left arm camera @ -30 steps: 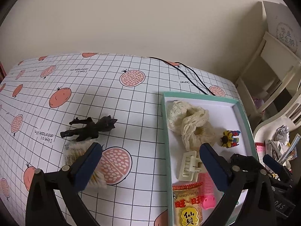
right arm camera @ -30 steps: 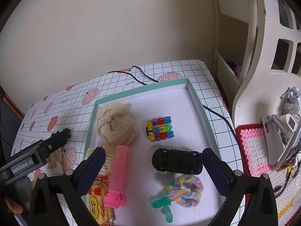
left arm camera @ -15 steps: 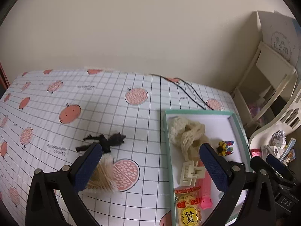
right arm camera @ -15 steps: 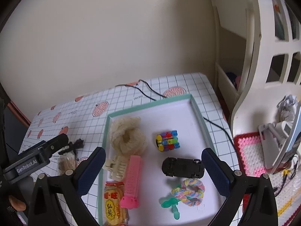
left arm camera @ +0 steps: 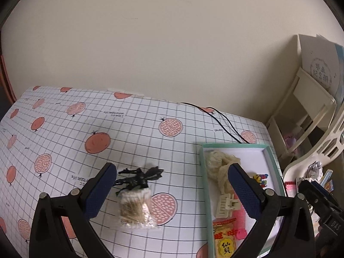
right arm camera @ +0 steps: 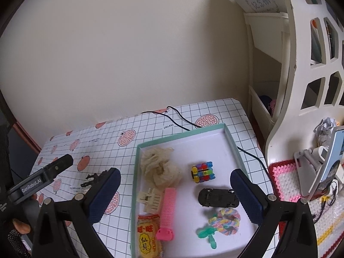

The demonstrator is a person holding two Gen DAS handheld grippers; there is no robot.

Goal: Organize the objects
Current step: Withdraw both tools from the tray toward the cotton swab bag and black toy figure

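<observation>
A teal-rimmed white tray (right arm camera: 235,143) holds a cream scrunchie (right arm camera: 160,169), a colourful block toy (right arm camera: 202,172), a black toy car (right arm camera: 218,197), a pink comb (right arm camera: 167,211), a cream hair claw (right arm camera: 150,200), a snack packet (right arm camera: 148,236) and a pastel braided ring (right arm camera: 228,218). On the table left of the tray lie a black toy figure (left arm camera: 139,177) and a bag of cotton swabs (left arm camera: 134,209). My left gripper (left arm camera: 172,190) hangs open above the swabs. My right gripper (right arm camera: 175,194) is open above the tray, holding nothing.
The grid-and-fruit tablecloth (left arm camera: 96,129) covers the table. A black cable (right arm camera: 178,120) runs along the far edge near the wall. White shelving (right arm camera: 301,75) stands to the right, with a phone on a stand (right arm camera: 331,167) over a pink crocheted mat (right arm camera: 286,180).
Both grippers have risen and pulled back from the table, so the tray and loose items look smaller and lower. Nothing was picked up; both stay open.
</observation>
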